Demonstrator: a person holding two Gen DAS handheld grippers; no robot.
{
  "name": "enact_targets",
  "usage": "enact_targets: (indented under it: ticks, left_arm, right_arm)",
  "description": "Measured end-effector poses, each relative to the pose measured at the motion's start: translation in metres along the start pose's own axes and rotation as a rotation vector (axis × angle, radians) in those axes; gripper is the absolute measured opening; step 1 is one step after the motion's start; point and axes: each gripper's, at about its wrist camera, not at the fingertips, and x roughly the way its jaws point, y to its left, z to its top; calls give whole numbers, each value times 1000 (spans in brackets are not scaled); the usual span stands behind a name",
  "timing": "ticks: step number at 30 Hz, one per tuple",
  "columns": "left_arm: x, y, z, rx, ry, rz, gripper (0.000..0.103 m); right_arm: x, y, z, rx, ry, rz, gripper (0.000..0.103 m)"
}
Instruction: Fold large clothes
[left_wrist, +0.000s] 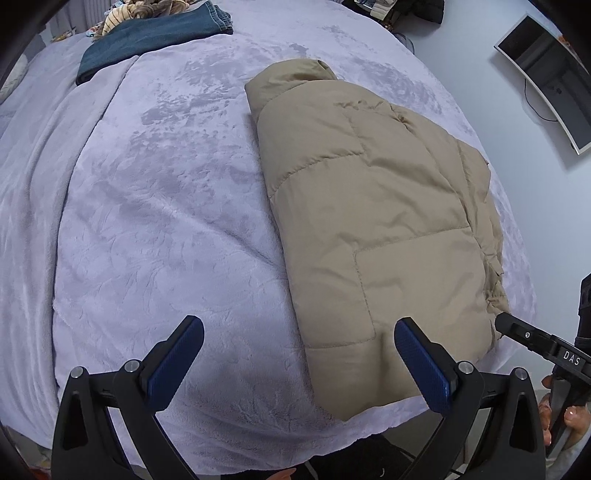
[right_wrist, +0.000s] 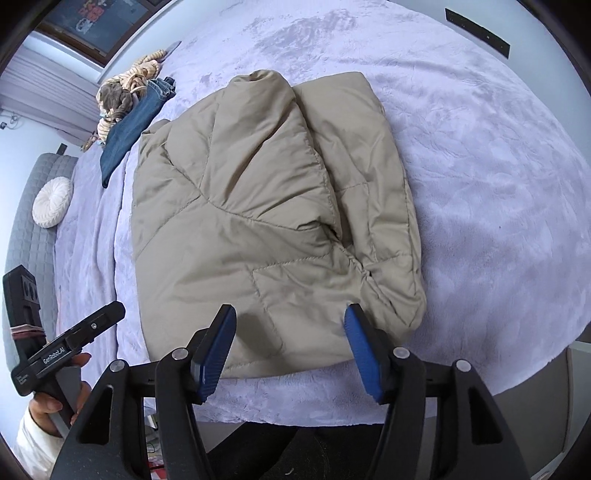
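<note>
While I hover above the bed:
Left tongs (left_wrist: 299, 343): my jaws spread wide, empty.
Right tongs (right_wrist: 290, 334): parted, gripping nothing.
Puffer jacket (right_wrist: 266, 221): folded, flat on lilac blanket (left_wrist: 147, 221).
Jeans (left_wrist: 147, 37): far corner.

A lilac-blanketed bed (right_wrist: 480, 155) carries a folded beige jacket (right_wrist: 266, 221) and jeans (right_wrist: 129, 129).
</note>
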Motion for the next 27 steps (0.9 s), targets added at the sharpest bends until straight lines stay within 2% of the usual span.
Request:
enact_targets:
  ticks: [3,6,13,20,22,27]
  left_arm:
    - [0,2,2,-1,-4,0,103]
    - [7,5,6,-19,5,-5,103]
    - [27,6,33,-104,34,-26,103]
    - [47,4,60,-156,44,-93,103]
    - [55,5,64,-167,47,-113,103]
    - [68,8,68,-200,62,-182,103]
  right_arm:
    - [-4,5,2,-8,-10,-2,66]
    - [-8,5,8,-14,-22,-7,79]
    - [-3,-9,48,-35,-5,8,79]
    - [11,-29,94,-75,52,55,81]
    - [17,-35,106,-94,63,68,92]
    - [34,-54,124,-85,103,140,92]
